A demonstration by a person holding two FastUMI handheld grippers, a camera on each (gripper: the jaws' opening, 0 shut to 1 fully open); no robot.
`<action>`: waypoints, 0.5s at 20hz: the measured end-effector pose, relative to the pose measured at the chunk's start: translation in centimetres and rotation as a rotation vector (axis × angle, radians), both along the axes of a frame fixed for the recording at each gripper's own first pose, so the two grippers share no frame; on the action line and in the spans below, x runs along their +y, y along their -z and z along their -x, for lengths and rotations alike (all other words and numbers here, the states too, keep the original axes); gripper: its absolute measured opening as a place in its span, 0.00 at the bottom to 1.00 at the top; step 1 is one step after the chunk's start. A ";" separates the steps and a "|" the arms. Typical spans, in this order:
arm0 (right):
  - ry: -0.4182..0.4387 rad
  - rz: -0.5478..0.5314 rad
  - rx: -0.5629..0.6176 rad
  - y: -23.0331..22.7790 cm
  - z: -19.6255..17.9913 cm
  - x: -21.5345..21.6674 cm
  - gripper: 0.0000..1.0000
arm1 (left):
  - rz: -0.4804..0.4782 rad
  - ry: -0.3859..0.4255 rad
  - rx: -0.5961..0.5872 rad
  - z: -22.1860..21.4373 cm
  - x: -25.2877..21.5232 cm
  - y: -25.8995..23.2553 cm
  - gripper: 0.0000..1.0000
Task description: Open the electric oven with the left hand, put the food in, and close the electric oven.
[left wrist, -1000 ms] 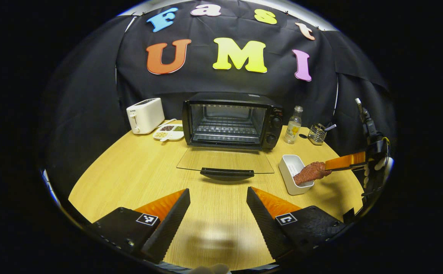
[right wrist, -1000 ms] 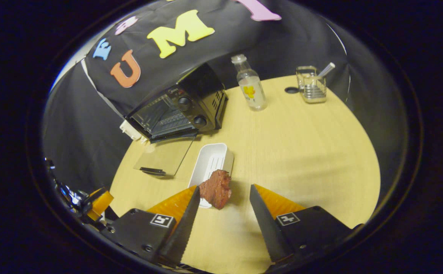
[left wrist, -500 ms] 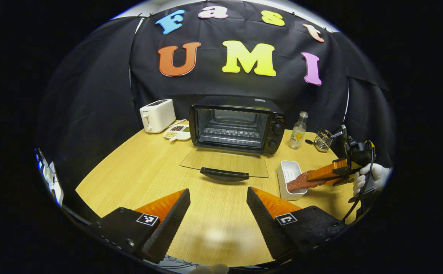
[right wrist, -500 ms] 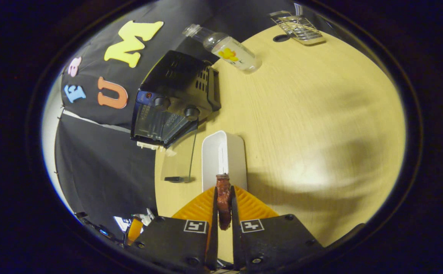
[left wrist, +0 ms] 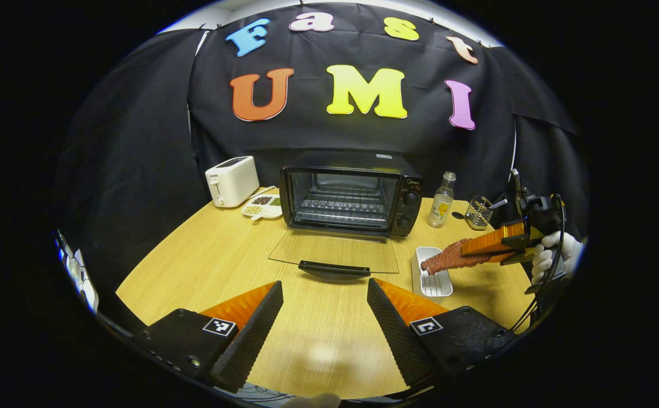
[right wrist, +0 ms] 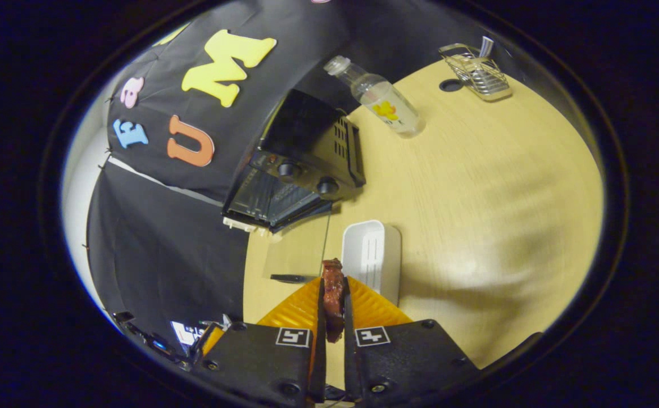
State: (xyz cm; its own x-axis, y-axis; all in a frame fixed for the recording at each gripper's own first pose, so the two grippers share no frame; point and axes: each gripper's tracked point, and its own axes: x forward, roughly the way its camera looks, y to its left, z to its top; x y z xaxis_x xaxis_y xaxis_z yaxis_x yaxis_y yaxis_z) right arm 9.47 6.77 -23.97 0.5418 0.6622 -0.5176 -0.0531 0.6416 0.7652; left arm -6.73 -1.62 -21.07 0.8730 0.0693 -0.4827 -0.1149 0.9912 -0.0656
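The black electric oven (left wrist: 352, 192) (right wrist: 301, 164) stands at the back of the wooden table with its glass door (left wrist: 335, 254) folded flat down, wire rack showing inside. My left gripper (left wrist: 324, 317) hovers open over the table in front of the door handle (left wrist: 334, 268). My right gripper (right wrist: 332, 309) is shut on a reddish-brown piece of meat (right wrist: 333, 294) (left wrist: 448, 260), held above the white tray (left wrist: 431, 272) (right wrist: 371, 258). A gloved hand (left wrist: 550, 255) holds that gripper at the right.
A white toaster (left wrist: 232, 180) and a divided snack dish (left wrist: 262, 206) sit left of the oven. A small bottle (left wrist: 441, 199) (right wrist: 383, 102) and a wire holder (left wrist: 479, 211) (right wrist: 476, 71) stand to its right. The table edge curves near my left gripper.
The right gripper closed on the meat and lifted it out of the white tray. The left gripper drew back a little from the oven and stayed open.
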 end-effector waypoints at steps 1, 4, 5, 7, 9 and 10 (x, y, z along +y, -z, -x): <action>0.018 -0.015 -0.020 -1.0 -0.4 0.9 0.12 | 0.005 0.008 -0.001 -0.2 0.5 0.0 0.96; 0.083 -0.038 -0.084 -3.0 -2.2 4.4 0.16 | 0.010 0.053 0.011 -0.4 2.6 0.1 0.96; 0.114 -0.045 -0.099 -3.4 -3.1 5.9 0.16 | 0.010 0.072 0.025 -0.3 3.2 0.3 0.96; 0.169 -0.071 -0.123 -3.9 -4.8 8.7 0.12 | 0.015 0.106 0.012 -0.5 4.9 -0.4 0.96; 0.249 -0.107 -0.141 -4.0 -6.9 11.4 0.16 | 0.006 0.113 0.014 -0.5 7.1 -0.6 0.96; 0.292 -0.130 -0.150 -3.9 -8.1 12.7 0.16 | -0.005 0.112 0.006 -0.6 8.2 -0.8 0.96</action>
